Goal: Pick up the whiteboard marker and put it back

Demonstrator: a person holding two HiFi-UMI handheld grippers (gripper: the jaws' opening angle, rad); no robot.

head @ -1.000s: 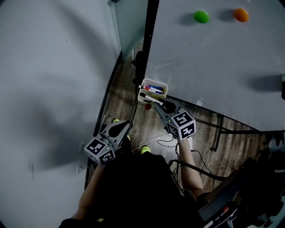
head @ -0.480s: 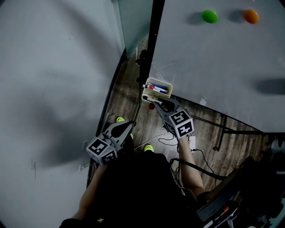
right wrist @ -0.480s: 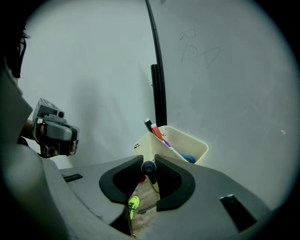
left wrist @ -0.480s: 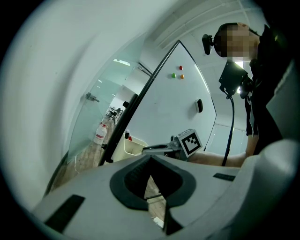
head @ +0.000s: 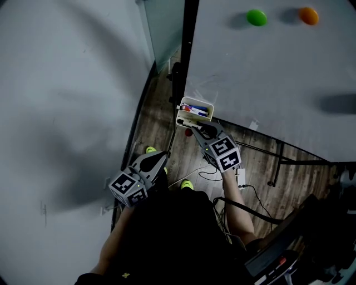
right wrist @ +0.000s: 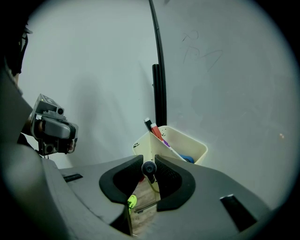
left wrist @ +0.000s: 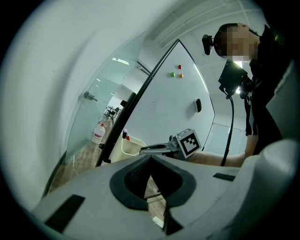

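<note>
My right gripper is shut on a black whiteboard marker. The marker's round end faces the camera between the two pads. The gripper sits just in front of and below a cream marker holder fixed at the whiteboard's lower left corner. A red and black marker and a blue one stand inside the holder. My left gripper hangs lower left, away from the holder. Its pads meet at the tips with nothing between them.
The whiteboard carries a green magnet, an orange magnet and a dark eraser. A glass wall stands to the left of the board's black post. Cables lie on the wooden floor.
</note>
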